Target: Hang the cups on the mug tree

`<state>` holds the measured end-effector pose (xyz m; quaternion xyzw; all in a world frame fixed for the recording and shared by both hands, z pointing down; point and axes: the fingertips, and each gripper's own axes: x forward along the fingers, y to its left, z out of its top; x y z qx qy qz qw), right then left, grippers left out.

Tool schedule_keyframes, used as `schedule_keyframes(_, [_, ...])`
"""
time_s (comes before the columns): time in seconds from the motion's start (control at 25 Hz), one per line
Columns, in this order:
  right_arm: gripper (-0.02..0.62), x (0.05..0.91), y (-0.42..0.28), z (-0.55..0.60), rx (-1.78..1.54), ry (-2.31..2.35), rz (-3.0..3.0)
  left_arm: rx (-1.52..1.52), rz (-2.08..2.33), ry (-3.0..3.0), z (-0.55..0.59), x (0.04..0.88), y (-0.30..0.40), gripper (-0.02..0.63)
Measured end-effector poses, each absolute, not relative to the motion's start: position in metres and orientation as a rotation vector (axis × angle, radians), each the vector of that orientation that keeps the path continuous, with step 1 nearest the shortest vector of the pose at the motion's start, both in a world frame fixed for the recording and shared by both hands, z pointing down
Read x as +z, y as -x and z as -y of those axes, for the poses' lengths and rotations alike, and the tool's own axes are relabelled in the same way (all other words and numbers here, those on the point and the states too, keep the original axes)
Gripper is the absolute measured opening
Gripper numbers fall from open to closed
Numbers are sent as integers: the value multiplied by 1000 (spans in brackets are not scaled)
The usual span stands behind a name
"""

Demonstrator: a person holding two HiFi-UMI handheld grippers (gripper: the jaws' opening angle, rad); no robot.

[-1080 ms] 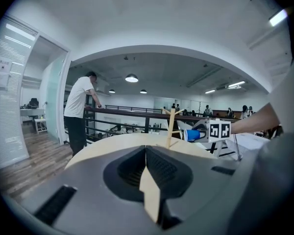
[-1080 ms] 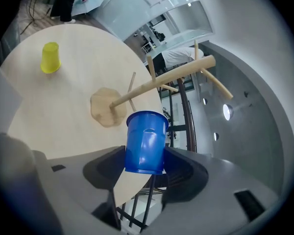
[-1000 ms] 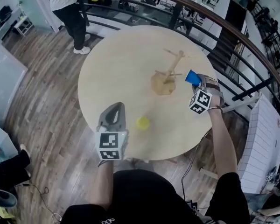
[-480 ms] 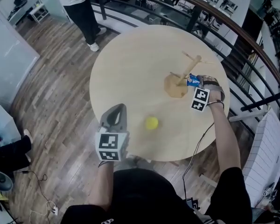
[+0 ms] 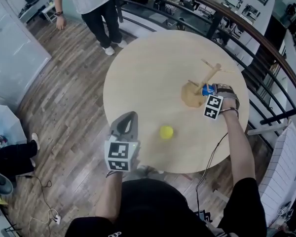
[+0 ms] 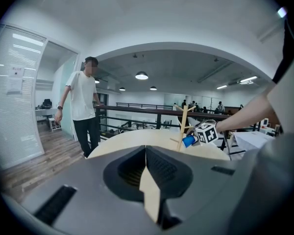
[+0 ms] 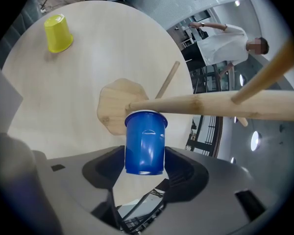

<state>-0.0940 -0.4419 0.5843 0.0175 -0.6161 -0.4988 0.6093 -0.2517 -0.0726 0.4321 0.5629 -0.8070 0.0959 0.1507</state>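
The wooden mug tree (image 5: 207, 79) stands on the right of the round table (image 5: 148, 68). My right gripper (image 5: 210, 91) is shut on a blue cup (image 7: 145, 142), jaws on either side of its body. The cup's mouth points at the tree's trunk (image 7: 210, 103) and sits right against it, low near the base (image 7: 115, 104). A yellow cup (image 5: 166, 132) stands upside down near the table's front; it also shows as the yellow cup (image 7: 58, 33). My left gripper (image 5: 129, 118) hovers at the front left edge, shut with nothing in it. Its view shows the left gripper (image 6: 146, 153) with jaws together.
A person in a white shirt (image 5: 96, 6) stands on the wood floor beyond the table. A black railing (image 5: 246, 38) curves close behind the table on the right. A bare peg (image 7: 166, 84) sticks out of the trunk just left of the blue cup.
My right gripper has lowered and rolled, bringing the blue cup from beside the tree's upper pegs down against the trunk near the base. The left gripper stays shut.
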Motion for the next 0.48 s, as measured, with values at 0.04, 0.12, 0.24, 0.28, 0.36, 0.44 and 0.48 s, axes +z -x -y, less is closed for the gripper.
schedule_keyframes(0.04, [269, 585, 94, 442, -1139, -48, 1437, 276, 2316, -1615, 73, 433, 252, 12])
schedule_keyframes(0.12, [306, 584, 95, 440, -1108, -63, 1469, 277, 2313, -1618, 73, 434, 252, 12])
schedule_keyframes(0.24, [316, 576, 93, 436, -1088, -94, 1524, 279, 2303, -1640, 77, 432, 246, 12])
schedule_keyframes(0.28, [316, 571, 92, 434, -1088, -112, 1553, 280, 2298, -1650, 78, 432, 244, 12])
schedule_keyframes(0.36, [318, 558, 91, 427, -1083, -156, 1626, 281, 2286, -1671, 83, 431, 241, 12])
schedule_keyframes(0.44, [318, 540, 91, 418, -1065, -213, 1713, 279, 2272, -1691, 88, 431, 239, 12])
schedule_keyframes(0.48, [318, 529, 90, 412, -1057, -251, 1762, 277, 2263, -1703, 90, 431, 239, 12])
